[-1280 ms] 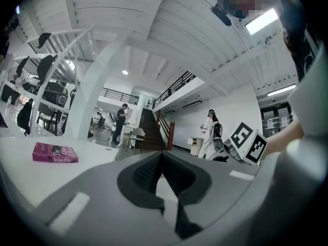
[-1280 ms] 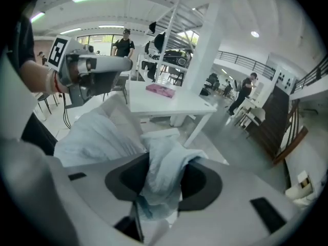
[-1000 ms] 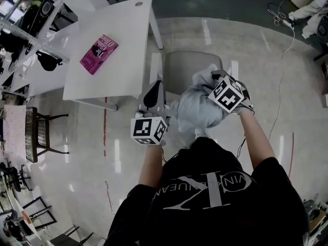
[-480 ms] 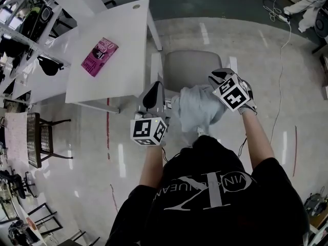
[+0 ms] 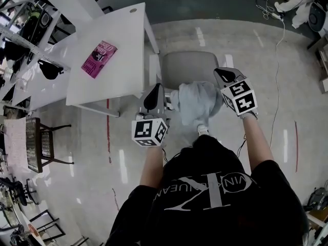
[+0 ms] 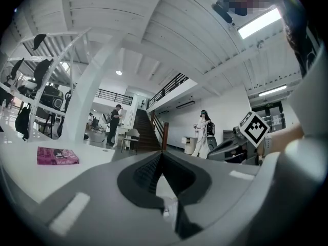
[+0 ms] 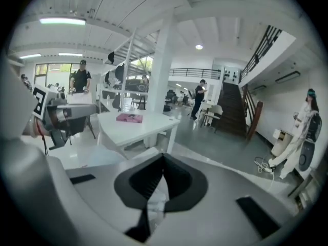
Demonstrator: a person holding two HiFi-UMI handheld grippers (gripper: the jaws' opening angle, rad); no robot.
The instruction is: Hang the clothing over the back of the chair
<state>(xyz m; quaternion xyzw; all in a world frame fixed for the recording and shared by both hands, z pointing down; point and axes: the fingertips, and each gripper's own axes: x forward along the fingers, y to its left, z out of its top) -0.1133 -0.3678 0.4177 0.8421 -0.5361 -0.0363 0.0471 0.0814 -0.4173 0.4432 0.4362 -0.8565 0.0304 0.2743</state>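
below the person's chest, the clothing (image 5: 197, 104) sits in a pale, bunched heap at the near edge of the chair (image 5: 187, 65), between the two grippers. the left gripper (image 5: 153, 96) is just left of the heap, pointing away from the person. its own view shows the jaws pressed together, with a sliver of pale cloth caught in the slit behind the tips. the right gripper (image 5: 226, 76) is at the heap's upper right corner, tilted over the grey seat. its jaws have just been closing and now meet at the tips, with crumpled pale cloth pinched between them. whether the clothing lies on the chair back or only hangs in front of it cannot be told from above. a white table (image 5: 115, 65) stands just left of the chair, with a pink book (image 5: 99, 59) lying flat on it, well apart from both grippers.
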